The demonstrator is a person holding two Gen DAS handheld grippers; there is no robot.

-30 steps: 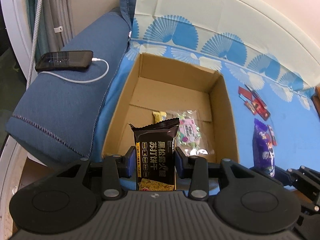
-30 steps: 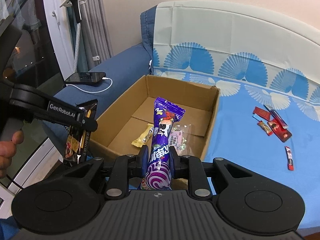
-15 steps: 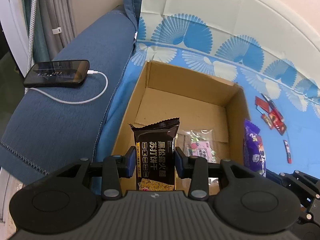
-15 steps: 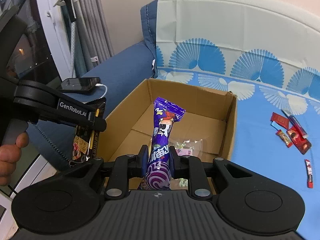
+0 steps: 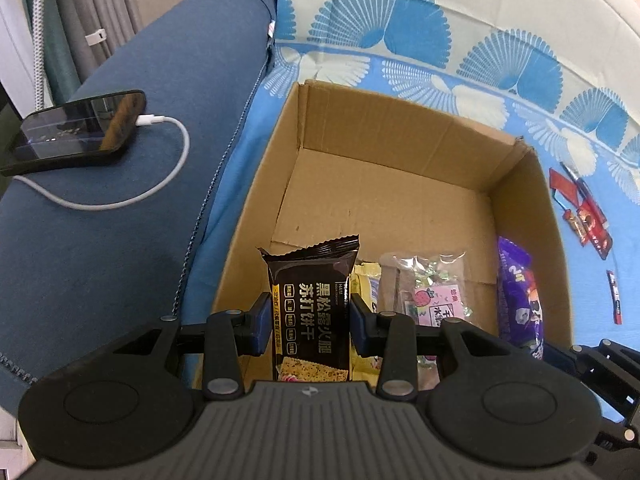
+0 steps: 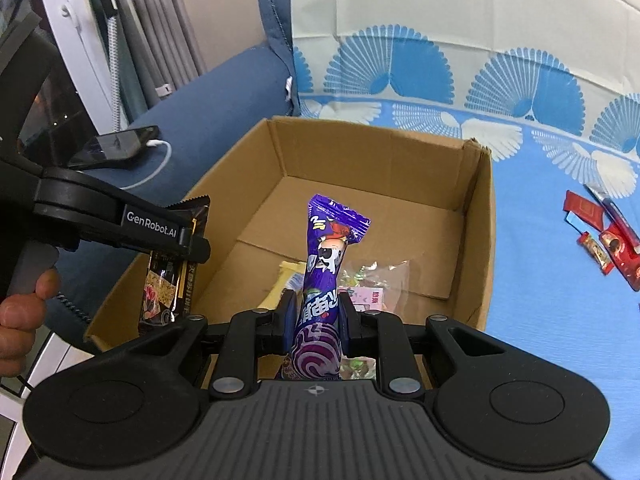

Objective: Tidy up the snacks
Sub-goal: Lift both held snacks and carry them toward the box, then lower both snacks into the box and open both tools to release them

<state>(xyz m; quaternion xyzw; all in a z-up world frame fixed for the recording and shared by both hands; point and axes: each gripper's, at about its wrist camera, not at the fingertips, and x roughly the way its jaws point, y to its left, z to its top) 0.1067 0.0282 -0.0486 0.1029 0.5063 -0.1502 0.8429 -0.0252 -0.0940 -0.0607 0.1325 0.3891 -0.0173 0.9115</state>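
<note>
My left gripper (image 5: 310, 322) is shut on a black cracker packet (image 5: 312, 304) and holds it upright over the near left edge of an open cardboard box (image 5: 400, 152). My right gripper (image 6: 318, 318) is shut on a purple snack packet (image 6: 324, 276), upright over the box's (image 6: 476, 224) near edge. The left gripper with its black packet (image 6: 168, 276) shows at the left of the right wrist view. The purple packet (image 5: 520, 300) shows at the right of the left wrist view. A yellow packet (image 5: 366, 284) and a clear candy bag (image 5: 428, 292) lie in the box.
The box sits on a blue fan-patterned sofa cover (image 6: 560, 240). Several red snack packets (image 6: 604, 240) lie loose on the cover to the right of the box. A phone on a white cable (image 5: 76, 130) lies on the blue sofa arm to the left.
Both grippers have moved forward and closer to the box with their packets, so the box fills more of both views. The grips have not changed.
</note>
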